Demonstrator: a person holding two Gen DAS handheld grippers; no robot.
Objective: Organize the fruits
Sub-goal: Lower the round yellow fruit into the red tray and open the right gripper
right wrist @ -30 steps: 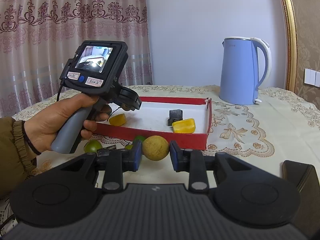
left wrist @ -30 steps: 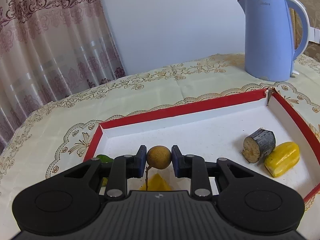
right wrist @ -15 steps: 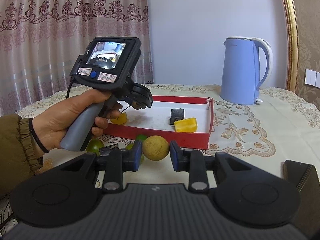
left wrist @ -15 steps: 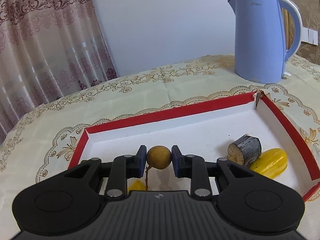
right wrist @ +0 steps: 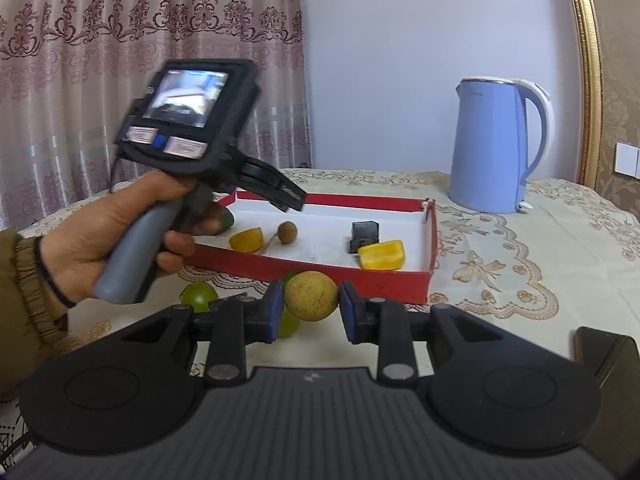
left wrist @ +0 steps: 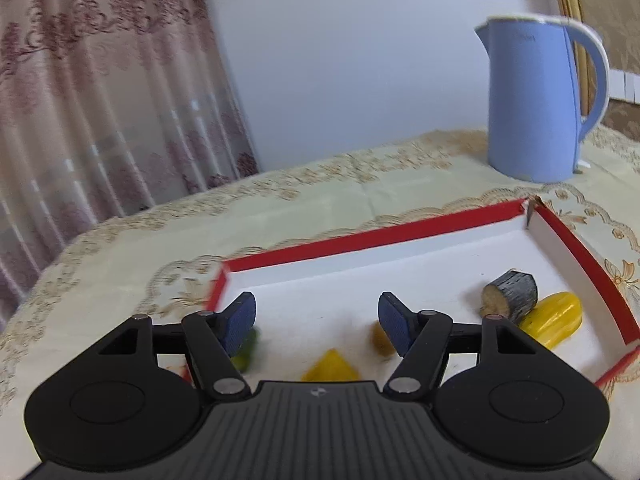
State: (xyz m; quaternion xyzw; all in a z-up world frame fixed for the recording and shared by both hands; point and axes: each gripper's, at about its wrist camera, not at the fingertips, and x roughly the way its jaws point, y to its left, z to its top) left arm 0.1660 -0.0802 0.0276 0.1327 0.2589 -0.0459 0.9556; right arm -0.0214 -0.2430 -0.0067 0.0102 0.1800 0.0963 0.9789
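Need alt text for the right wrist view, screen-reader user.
The right gripper is shut on a round tan fruit in front of a red tray on a lace tablecloth. A hand holds the left gripper, jaws just opened, above a small brown fruit with a stem in the tray. A blue kettle stands behind.

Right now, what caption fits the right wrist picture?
Right gripper holds a brown fruit before the red tray.
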